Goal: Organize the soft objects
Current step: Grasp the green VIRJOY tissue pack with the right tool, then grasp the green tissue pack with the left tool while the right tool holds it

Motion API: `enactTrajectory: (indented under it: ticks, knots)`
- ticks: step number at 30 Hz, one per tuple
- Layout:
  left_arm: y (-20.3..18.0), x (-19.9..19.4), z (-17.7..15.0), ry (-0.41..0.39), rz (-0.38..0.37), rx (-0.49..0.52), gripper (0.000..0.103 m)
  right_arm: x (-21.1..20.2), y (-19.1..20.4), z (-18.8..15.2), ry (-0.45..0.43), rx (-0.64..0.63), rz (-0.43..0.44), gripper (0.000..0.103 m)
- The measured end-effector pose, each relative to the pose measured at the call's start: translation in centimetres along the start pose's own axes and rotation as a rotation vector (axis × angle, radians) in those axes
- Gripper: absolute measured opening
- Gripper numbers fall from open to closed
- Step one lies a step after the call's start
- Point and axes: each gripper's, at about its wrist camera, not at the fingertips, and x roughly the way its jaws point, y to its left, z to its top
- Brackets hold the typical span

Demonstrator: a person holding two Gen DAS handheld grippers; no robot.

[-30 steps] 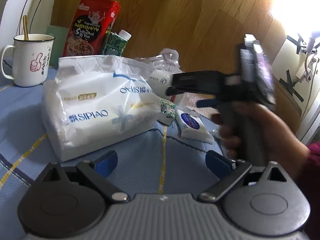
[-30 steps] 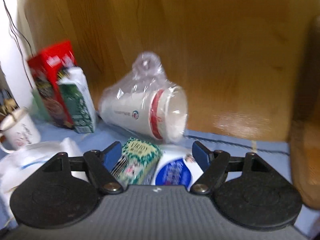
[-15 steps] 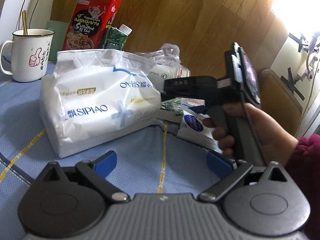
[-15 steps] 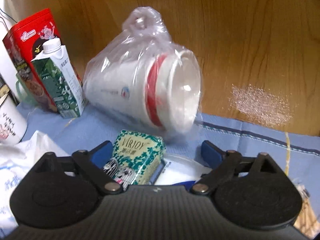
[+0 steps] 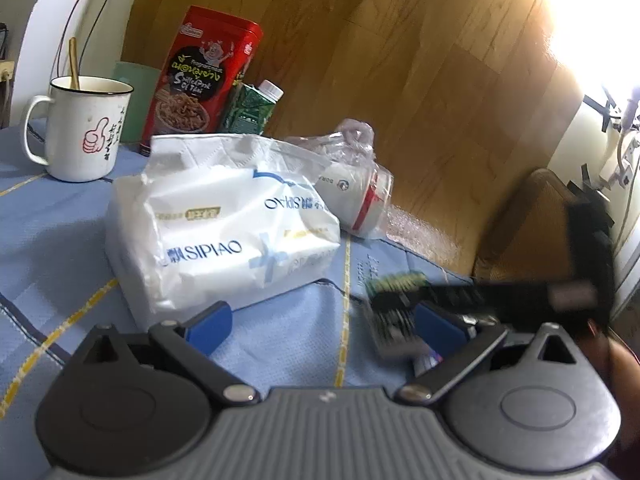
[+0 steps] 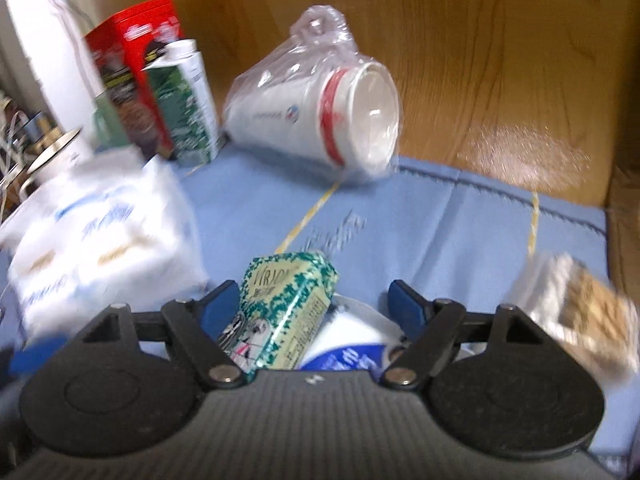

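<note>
right gripper [image 6: 312, 304]: jaws closing, green tissue pack [image 6: 286, 300] and a white-blue pack [image 6: 348, 344] between them, not pinched | left gripper [image 5: 320, 320]: wide open, empty, near big SIPIAO tissue bag [image 5: 224, 232] | all on blue tablecloth [image 6: 440, 232]

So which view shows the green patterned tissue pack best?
The right wrist view: the green patterned tissue pack sits large between the closing right claw fingers, print visible, not pinched. The left wrist view gives only a blurred green edge behind that claw.
</note>
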Motion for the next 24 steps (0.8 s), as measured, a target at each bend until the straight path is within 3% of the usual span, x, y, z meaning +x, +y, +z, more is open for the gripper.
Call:
enactTrajectory:
  ticks: [10,17,20,24]
  knots:
    - [-0.2,0.0,-0.1,-0.004,0.009,0.009,0.101,-4.0,1.9,-5.5,-0.032,-0.070,0.014,0.083]
    - [-0.3,0.2,-0.2,0.008,0.015,0.012,0.102,-9.1,3.1,-8.8,-0.292,-0.055,-0.001,0.089]
    - [-0.4,0.3,-0.3,0.009,0.014,0.019,0.102,-9.8,4.1,-10.3,-0.323,-0.081,-0.005,0.090]
    - [-0.6,0.2,-0.3,0.008,0.009,0.029,0.102,-8.6,5.8,-11.3,-0.301,-0.189,-0.059,0.090]
